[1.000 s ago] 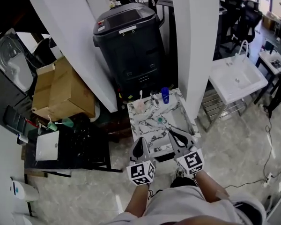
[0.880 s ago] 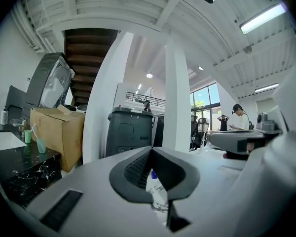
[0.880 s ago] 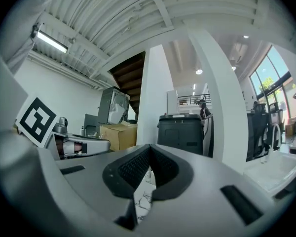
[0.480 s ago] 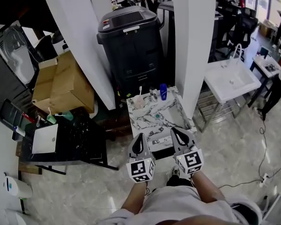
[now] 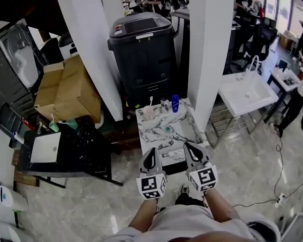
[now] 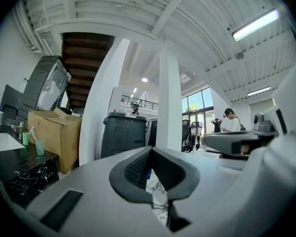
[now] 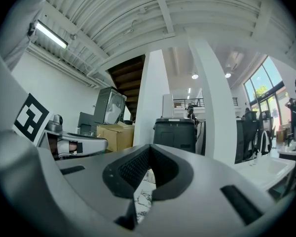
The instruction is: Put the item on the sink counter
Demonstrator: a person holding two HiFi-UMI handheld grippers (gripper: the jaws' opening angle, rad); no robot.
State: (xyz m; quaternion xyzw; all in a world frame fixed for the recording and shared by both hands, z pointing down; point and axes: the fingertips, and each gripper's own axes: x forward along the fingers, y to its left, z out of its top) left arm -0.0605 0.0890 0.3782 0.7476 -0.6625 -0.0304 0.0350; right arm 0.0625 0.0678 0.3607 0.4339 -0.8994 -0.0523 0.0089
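A small marble-topped table stands right in front of me. At its far edge are a pink cup with a toothbrush, a clear glass and a blue bottle; a small teal item lies mid-top. My left gripper and right gripper hover side by side over the table's near edge, both shut and empty. Along the left gripper and the right gripper only marble shows past the closed pads. The black sink counter with a white basin is to the left.
Two green cups stand at the black counter's back. A cardboard box, a black bin and white pillars stand behind. A white washbasin on a metal frame stands to the right. People stand far off.
The head view has shifted a little, so the scene sits lower and to the right. Both grippers stay shut and empty, side by side at the marble table's near edge.
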